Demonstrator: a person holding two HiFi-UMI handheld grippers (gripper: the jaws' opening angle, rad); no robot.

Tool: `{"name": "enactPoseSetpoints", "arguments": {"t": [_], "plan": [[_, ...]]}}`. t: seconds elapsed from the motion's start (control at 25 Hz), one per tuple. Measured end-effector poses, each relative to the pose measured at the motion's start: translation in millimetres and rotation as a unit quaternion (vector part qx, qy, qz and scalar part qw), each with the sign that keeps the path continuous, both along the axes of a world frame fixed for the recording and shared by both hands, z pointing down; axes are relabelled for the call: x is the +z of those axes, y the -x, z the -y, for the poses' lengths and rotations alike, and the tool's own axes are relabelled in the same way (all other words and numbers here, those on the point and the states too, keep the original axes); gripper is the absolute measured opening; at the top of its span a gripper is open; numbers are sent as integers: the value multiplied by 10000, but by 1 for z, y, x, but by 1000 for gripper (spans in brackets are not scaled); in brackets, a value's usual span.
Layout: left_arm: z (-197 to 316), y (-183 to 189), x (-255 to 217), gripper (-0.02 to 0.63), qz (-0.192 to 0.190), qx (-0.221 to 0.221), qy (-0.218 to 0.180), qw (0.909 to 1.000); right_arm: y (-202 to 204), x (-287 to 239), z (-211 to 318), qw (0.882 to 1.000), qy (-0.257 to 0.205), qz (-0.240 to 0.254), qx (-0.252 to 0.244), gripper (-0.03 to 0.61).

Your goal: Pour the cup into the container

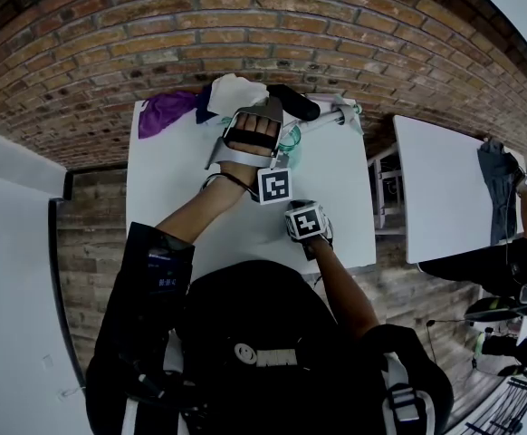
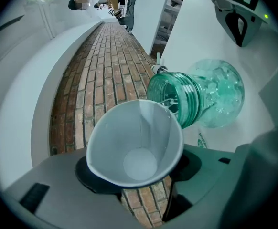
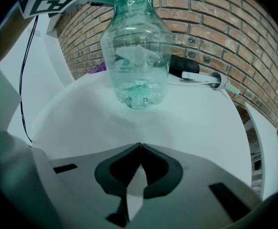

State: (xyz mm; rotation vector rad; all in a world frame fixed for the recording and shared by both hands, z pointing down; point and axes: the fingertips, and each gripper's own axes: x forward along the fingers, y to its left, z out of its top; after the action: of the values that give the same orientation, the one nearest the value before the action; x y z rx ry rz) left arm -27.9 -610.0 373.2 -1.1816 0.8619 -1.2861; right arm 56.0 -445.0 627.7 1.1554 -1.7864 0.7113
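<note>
A clear green plastic bottle (image 3: 136,46) stands upright on the white table (image 1: 168,179), its mouth open. My left gripper (image 2: 136,168) is shut on a white paper cup (image 2: 135,144). The cup is tipped on its side with its rim against the bottle's mouth (image 2: 170,97), and its inside looks empty. In the head view the left gripper (image 1: 262,120) hangs over the bottle (image 1: 290,140) at the table's far middle. My right gripper (image 3: 140,146) is shut with nothing in it, low over the table, a short way in front of the bottle. In the head view the right gripper (image 1: 307,225) is nearer my body.
A purple cloth (image 1: 164,111), a white cloth (image 1: 236,89) and a black object (image 1: 292,102) lie along the table's far edge. A white pen-like tool (image 3: 203,79) lies behind the bottle. A second white table (image 1: 445,188) stands to the right, with a person beside it.
</note>
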Motion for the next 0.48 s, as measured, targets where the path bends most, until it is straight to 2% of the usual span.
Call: {"name": "enactPoseSetpoints", "arguments": {"t": [0.48], "plan": [[-1,0,0,291,93,10,-81,9999,0,2,1,10000,-64,-4,10,5]]}}
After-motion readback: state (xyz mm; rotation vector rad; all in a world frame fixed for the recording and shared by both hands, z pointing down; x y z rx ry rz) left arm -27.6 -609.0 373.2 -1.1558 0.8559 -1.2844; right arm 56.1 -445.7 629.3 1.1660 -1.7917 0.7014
